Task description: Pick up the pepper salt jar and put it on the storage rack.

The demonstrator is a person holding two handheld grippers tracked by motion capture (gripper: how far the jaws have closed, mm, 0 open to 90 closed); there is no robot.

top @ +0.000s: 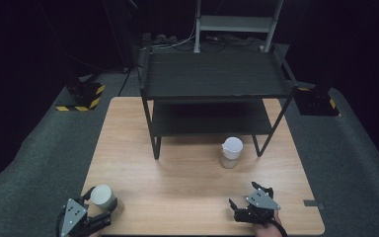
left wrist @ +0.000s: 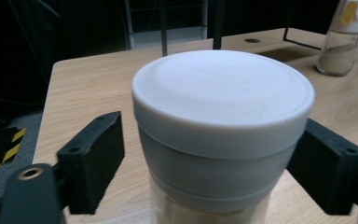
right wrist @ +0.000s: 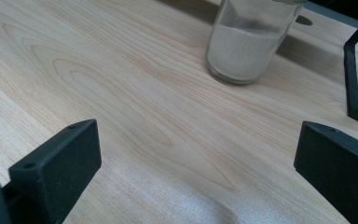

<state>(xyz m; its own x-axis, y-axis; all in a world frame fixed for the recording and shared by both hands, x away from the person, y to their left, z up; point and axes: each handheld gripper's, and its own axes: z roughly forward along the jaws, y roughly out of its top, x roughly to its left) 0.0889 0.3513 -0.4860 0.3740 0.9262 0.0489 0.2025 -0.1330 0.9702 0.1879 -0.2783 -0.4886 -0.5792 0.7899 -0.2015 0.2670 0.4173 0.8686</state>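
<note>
The near jar [left wrist: 221, 135] stands upright at the table's [top: 177, 173] near-left corner, squarely between the jaws of the left gripper [top: 93, 207], its white lid level with the pads and its long axis straight up, across the line of the jaws. In the left gripper view the right pad sits against, or all but against, the lid's side, while a sliver of table shows between the left pad and the jar; so the jaws look spread around it, not yet pressing, though the blur at that edge leaves this unsure. The grasp turns on that: the jar lies a little toward the right pad, so the left pad has the gap to take up. The right gripper [top: 246, 200] rests at the near-right edge, jaws wide and empty, aimed at a second jar [right wrist: 251, 39] standing in front of the black shelf [top: 212, 81], well apart.
</note>
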